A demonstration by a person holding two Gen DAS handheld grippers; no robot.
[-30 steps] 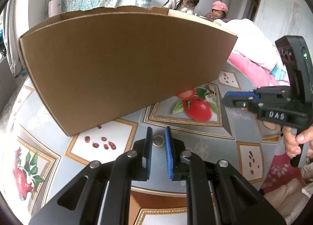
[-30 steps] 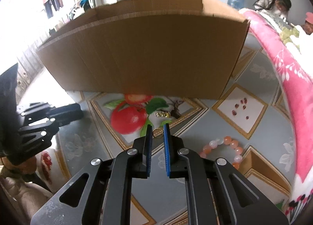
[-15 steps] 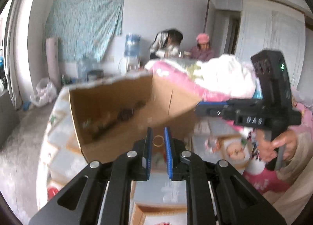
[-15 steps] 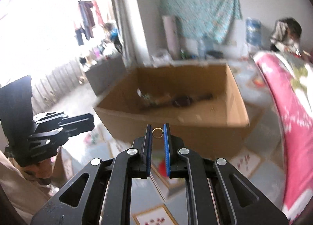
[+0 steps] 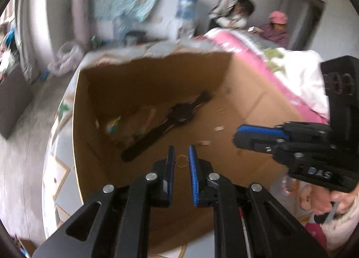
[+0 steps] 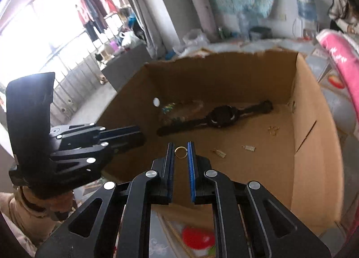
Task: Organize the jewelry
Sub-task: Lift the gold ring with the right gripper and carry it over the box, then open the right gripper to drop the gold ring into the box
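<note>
My left gripper (image 5: 181, 161) is shut on a thin gold ring (image 5: 181, 161) and holds it over the open cardboard box (image 5: 258, 100). My right gripper (image 6: 180, 152) is shut on a thicker gold ring (image 6: 180, 152), also over the box (image 6: 314, 145). Inside the box lie a black wristwatch (image 6: 221, 115), a beaded item (image 6: 170, 107) and several small gold pieces (image 6: 249, 148). Each gripper shows in the other's view: the right gripper (image 5: 258, 134) at right, the left gripper (image 6: 125, 136) at left.
The box stands on a table with a fruit-patterned cloth (image 6: 197, 237). A pink and white quilt (image 5: 291, 73) lies to the right. Two people (image 5: 233, 13) sit at the back of the room. A window with hung clothes (image 6: 89, 11) is at left.
Both grippers rose from the tablecloth, each with a ring, and moved up over the box rim. The box interior is now in view below them.
</note>
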